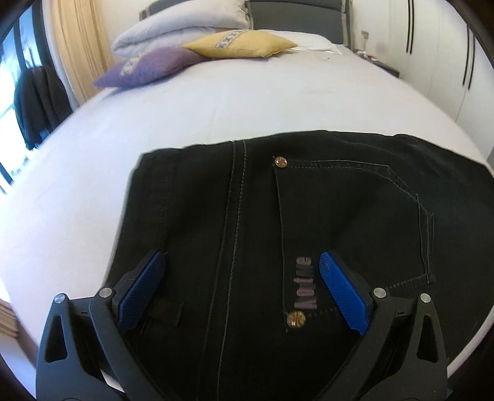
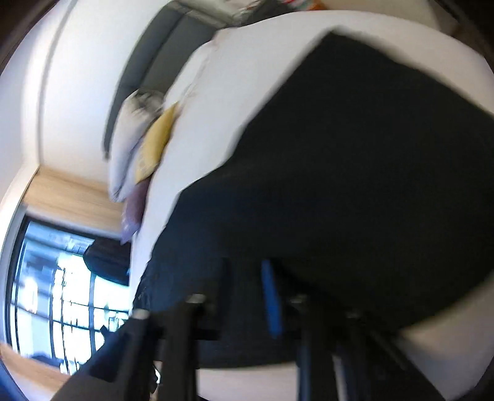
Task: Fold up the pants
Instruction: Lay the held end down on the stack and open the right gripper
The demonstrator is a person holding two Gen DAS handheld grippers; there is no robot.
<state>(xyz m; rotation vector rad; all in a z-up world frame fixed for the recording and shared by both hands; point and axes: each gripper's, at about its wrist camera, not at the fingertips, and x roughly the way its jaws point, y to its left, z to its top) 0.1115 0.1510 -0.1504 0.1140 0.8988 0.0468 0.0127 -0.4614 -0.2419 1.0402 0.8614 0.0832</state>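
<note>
Black jeans (image 1: 339, 200) lie folded flat on the white bed (image 1: 216, 98), back pocket up, with copper rivets and grey stitching. My left gripper (image 1: 240, 256) hovers over their near part, open wide, with its blue pads (image 1: 342, 293) on either side of the pocket seam and nothing held. The right wrist view is blurred and rolled sideways. There the jeans (image 2: 355, 169) fill the right half over the bed (image 2: 222, 101). My right gripper (image 2: 244, 265) is at the cloth's near edge with only a narrow gap between its jaws. One blue pad (image 2: 271, 302) shows; blur hides whether cloth is pinched.
At the head of the bed lie a purple cushion (image 1: 148, 66), a yellow cushion (image 1: 240, 44) and a folded white duvet (image 1: 185, 24). A white wardrobe (image 1: 432, 46) stands at the right. At the left are a window (image 1: 9, 92) and dark clothes hanging (image 1: 40, 98).
</note>
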